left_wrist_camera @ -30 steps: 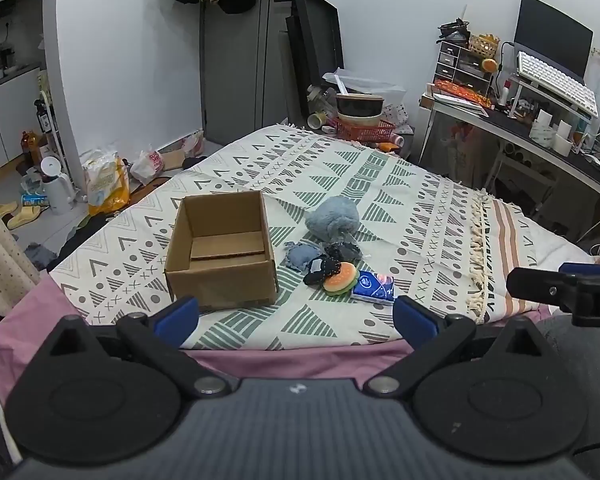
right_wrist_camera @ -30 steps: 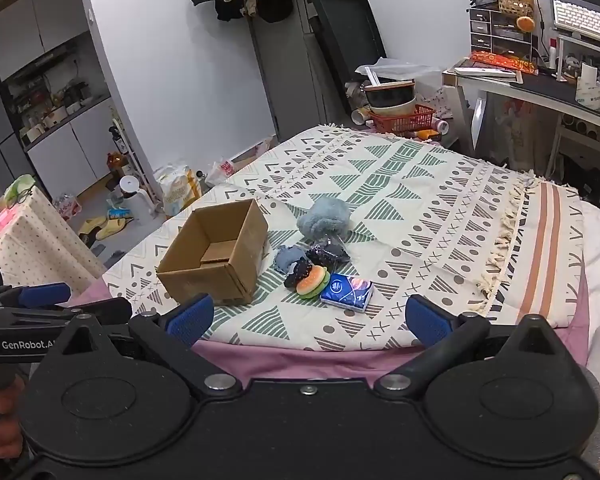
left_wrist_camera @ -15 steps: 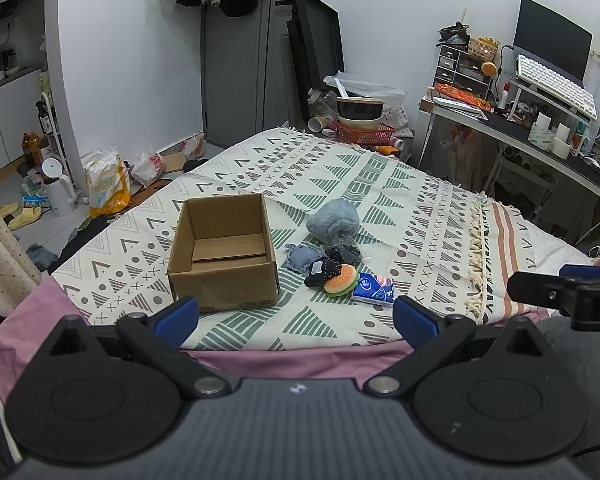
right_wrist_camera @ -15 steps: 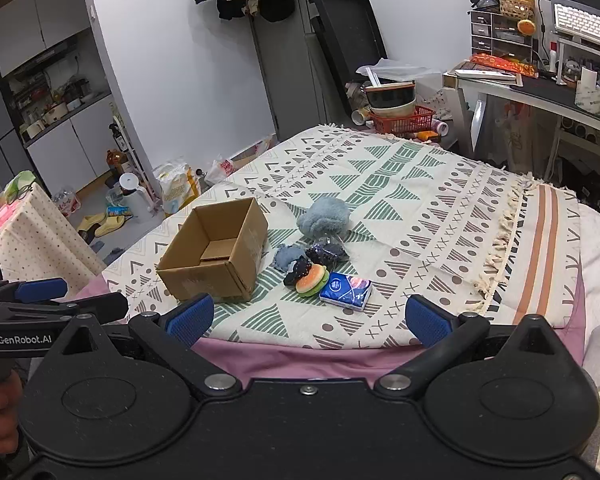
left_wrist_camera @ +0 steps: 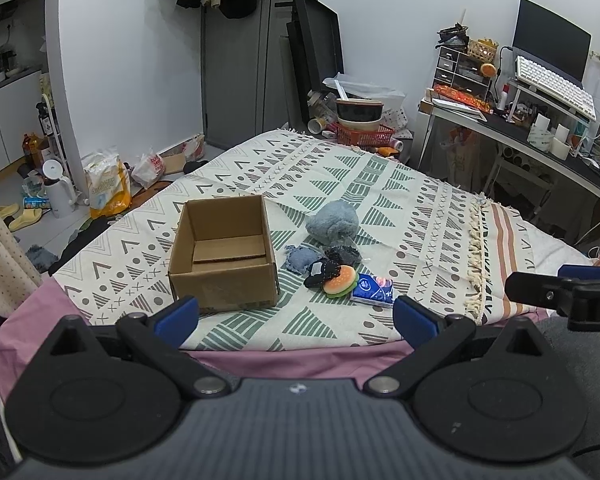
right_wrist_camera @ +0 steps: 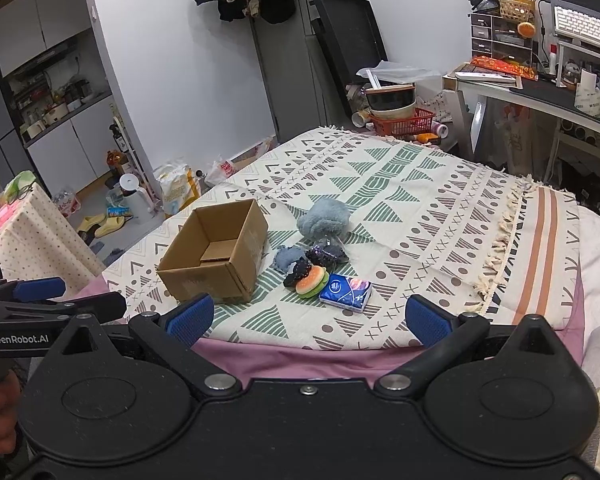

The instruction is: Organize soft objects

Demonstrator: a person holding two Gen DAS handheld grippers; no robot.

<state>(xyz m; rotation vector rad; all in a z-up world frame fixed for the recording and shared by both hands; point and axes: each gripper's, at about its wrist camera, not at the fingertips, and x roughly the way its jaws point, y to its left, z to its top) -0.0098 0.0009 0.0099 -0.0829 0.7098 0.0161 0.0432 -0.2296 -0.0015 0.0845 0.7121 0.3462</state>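
Two hand-held grippers hang wide open and empty before the bed [left_wrist_camera: 420, 208]: the left [left_wrist_camera: 296, 316] and the right [right_wrist_camera: 306, 316]. On the patterned blanket, an open box [left_wrist_camera: 224, 256] sits at 11 o'clock from the left one. Just right of it cluster a blue plush [left_wrist_camera: 332, 224], a denim pouch [left_wrist_camera: 300, 258], a burger toy [left_wrist_camera: 340, 280] and a tissue pack [left_wrist_camera: 374, 290].

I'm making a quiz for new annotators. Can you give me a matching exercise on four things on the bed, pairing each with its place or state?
Things:
1. box
2. burger toy
3. tissue pack
4. blue plush

Descriptions:
a. farthest back in the pile
b. open on top, nothing visible inside
c. flat, at the pile's right front
d. orange and green, between a dark item and the blue packet

Pairs: 1-b, 2-d, 3-c, 4-a
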